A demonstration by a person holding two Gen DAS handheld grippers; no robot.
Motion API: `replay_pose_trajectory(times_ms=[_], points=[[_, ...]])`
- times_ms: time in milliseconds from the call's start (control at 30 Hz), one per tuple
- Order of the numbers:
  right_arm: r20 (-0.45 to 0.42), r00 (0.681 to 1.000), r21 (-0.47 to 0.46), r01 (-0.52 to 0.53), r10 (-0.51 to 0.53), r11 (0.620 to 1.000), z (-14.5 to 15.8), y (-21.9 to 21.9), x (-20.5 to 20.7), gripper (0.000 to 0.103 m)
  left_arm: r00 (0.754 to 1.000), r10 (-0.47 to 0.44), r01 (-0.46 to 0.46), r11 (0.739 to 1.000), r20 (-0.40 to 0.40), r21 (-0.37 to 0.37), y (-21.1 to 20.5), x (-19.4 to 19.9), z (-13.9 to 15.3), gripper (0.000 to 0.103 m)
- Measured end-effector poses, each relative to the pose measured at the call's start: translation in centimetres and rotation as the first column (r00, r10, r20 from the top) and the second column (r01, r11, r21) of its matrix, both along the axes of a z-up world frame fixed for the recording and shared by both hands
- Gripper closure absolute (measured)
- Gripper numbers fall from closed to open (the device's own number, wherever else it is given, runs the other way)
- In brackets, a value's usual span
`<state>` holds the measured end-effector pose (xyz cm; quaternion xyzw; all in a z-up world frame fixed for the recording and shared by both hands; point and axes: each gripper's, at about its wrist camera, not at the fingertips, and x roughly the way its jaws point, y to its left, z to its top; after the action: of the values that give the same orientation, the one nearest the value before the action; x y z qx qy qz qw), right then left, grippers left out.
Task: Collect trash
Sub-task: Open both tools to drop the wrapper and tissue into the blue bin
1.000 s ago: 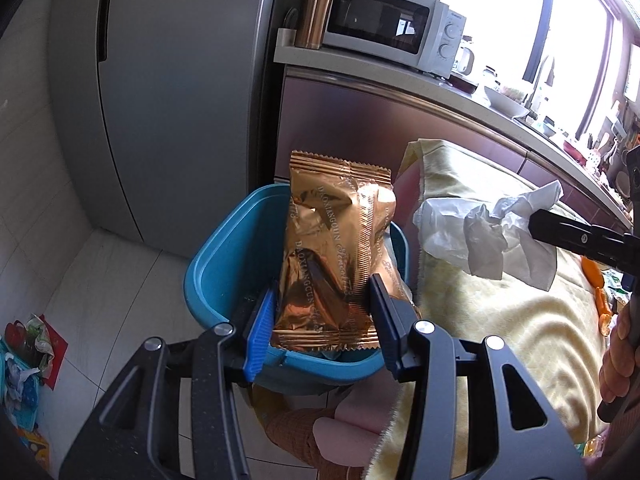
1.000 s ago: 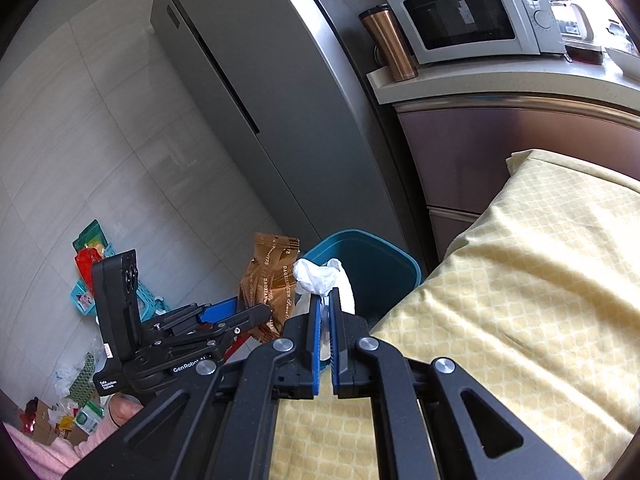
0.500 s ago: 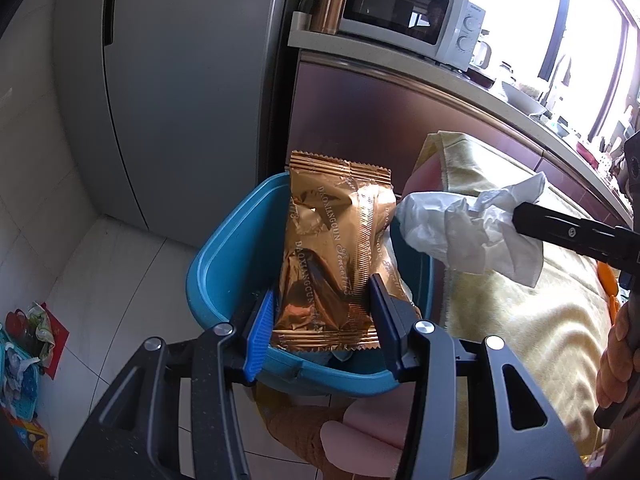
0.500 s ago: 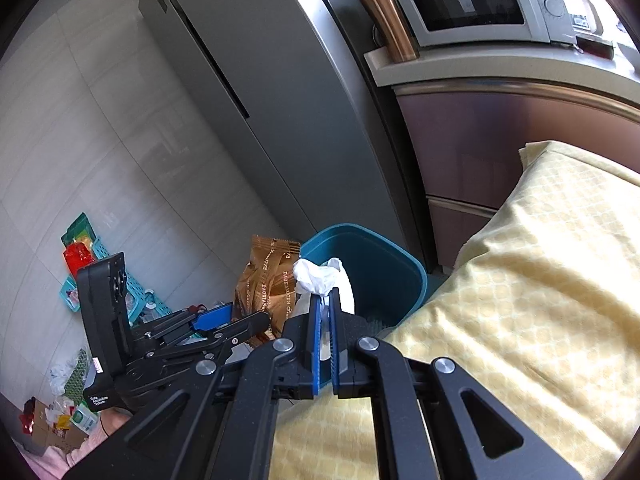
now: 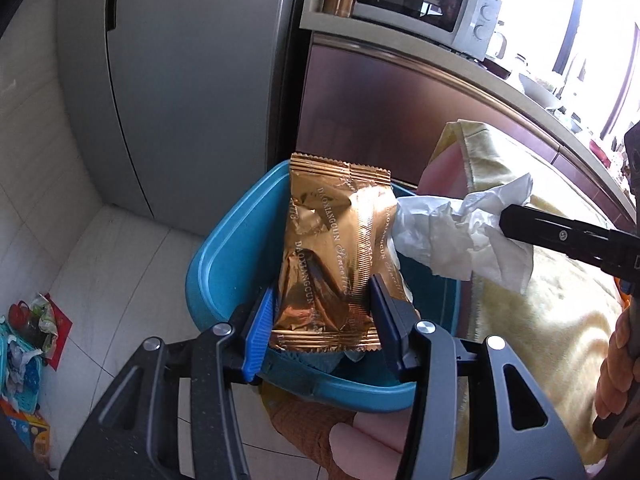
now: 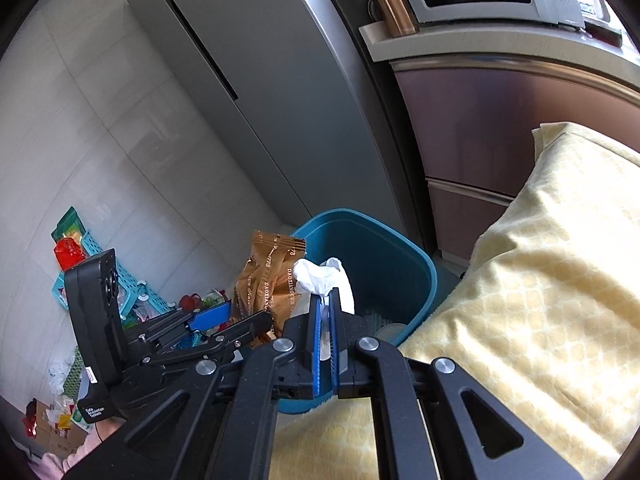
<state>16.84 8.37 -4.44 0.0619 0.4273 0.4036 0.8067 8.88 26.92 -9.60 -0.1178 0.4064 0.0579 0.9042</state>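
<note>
Kitchen floor tiles and a grey fridge (image 5: pixel 180 92) are filling the upper left of both views, with a blue bin (image 5: pixel 224 264) sitting at the centre. Over it, the left gripper (image 5: pixel 322 316) is clamping a gold snack wrapper (image 5: pixel 336 256) upright between its blue pads. From the right edge, the right gripper (image 6: pixel 325 312) is pinching a crumpled white tissue (image 5: pixel 452 236) above the bin's rim, beside a yellow cloth (image 6: pixel 540 280).

The mouth of the blue bin (image 6: pixel 384 264) is open to me from above. The fridge (image 6: pixel 256 80) and cabinet (image 6: pixel 500 120) wall off its far side; the yellow cloth's (image 6: pixel 540 280) edge crowds the near rim. My two grippers (each carrying trash) crowd each other over it.
</note>
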Motion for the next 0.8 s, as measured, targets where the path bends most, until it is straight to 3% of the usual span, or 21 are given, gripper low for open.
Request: replay_pose_trajectory(times_ms=[400,633,800], points=[[-0.053,0.999,-0.057,0.006,-0.009,0.998,-1.0,2.3,1.1,0.09,0.999,0.017,-0.017,1.0,-0.046,-0.007,0.4,2.3,-1.5,0.052],[-0.058,0.998,-0.048,0.006,-0.009,0.999,-0.9,1.8,0.7,0.09,0.999,0.028,-0.029,1.0,-0.041,-0.012,0.5,2.5,-1.8,0.048],[-0.039,0.999,-0.027,0.01,-0.011,1.0,-0.4,0.2,-0.1,0.088,1.0,0.02,-0.02,1.0,0.005,0.009,0.1,1.2,-0.8,0.045]])
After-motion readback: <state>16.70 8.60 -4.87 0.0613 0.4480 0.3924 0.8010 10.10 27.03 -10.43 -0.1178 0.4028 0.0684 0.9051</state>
